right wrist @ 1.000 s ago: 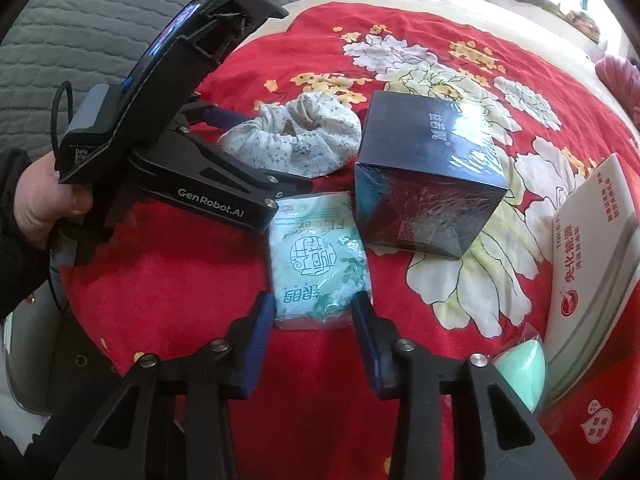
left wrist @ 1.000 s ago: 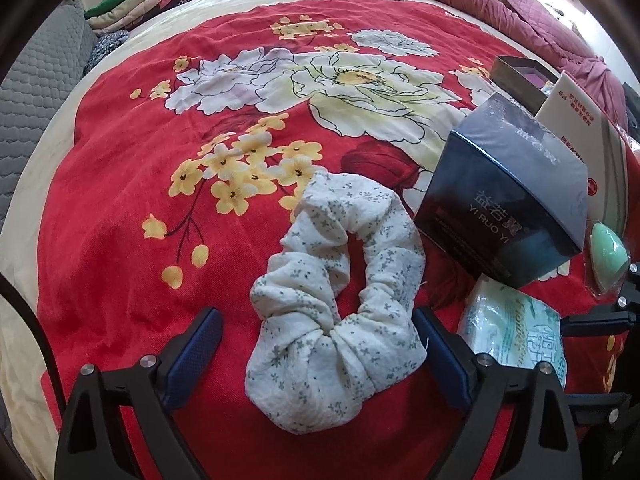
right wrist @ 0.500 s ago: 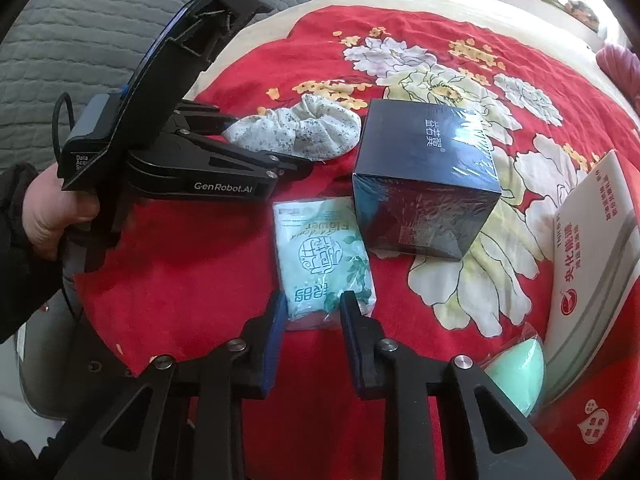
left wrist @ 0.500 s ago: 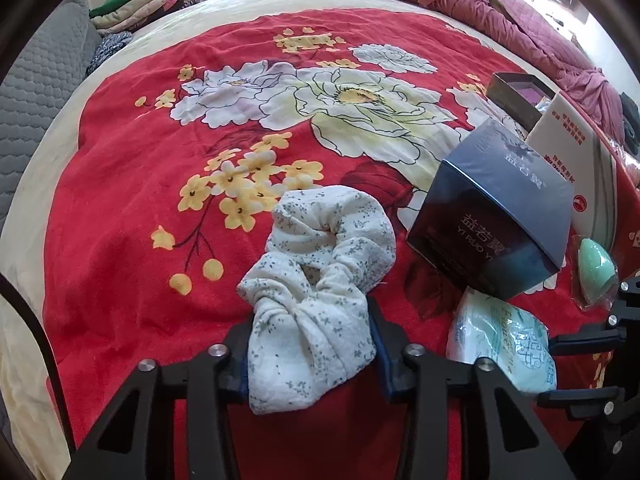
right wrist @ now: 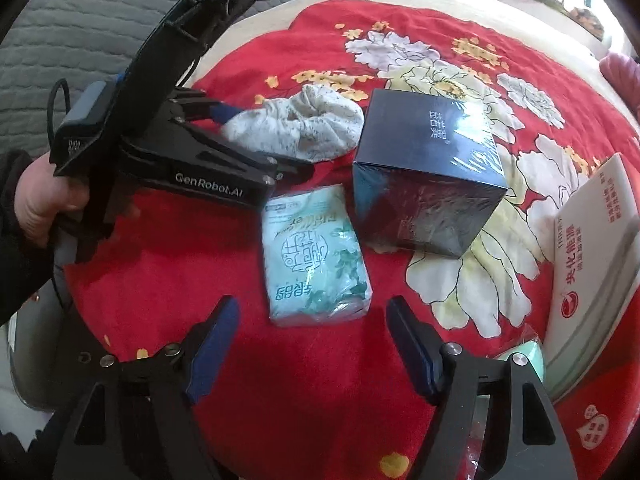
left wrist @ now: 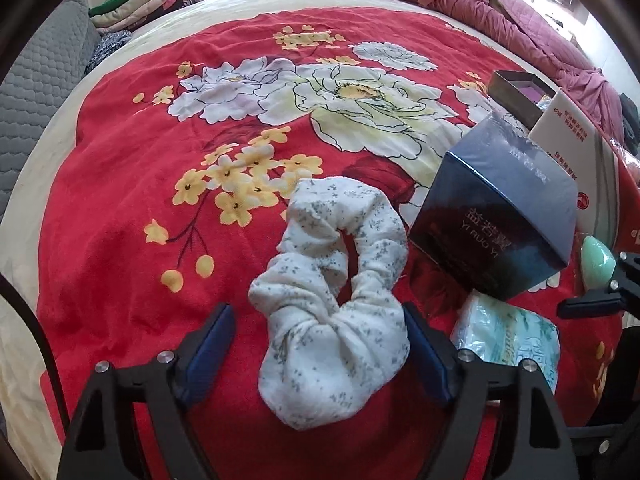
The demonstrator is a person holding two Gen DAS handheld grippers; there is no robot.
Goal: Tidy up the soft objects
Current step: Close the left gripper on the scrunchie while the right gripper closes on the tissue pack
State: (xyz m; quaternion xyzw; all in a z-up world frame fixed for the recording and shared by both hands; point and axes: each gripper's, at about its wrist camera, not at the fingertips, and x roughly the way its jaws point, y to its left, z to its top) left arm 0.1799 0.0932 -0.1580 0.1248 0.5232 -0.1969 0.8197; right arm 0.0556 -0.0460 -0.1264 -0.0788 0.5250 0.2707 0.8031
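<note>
A white floral scrunchie [left wrist: 332, 312] lies on the red flowered blanket [left wrist: 120, 220]. Its near end sits between the fingers of my left gripper [left wrist: 320, 344]. Those jaws are opening: the left pad stands apart from the cloth and the right pad just brushes it. In the right wrist view a mint-green tissue pack [right wrist: 316, 256] lies flat, its near end between the fingers of my right gripper [right wrist: 314, 340]. These jaws are opening too, with both pads clear of the pack. The scrunchie [right wrist: 312, 128] shows there as well, behind the left tool held by a hand [right wrist: 40, 196].
A dark blue box [right wrist: 428, 176] stands just beyond the tissue pack and right of the scrunchie. Further right are a white-and-red box [right wrist: 592, 248], a wrapped mint sponge [left wrist: 598, 258] and an open dark box [left wrist: 516, 92]. A pink quilt [left wrist: 500, 24] lies at the far edge.
Half a second ago both grippers pinched their items, the left squeezing the scrunchie, the right the tissue pack. Both have since let go and spread wide. Neither hand has moved.
</note>
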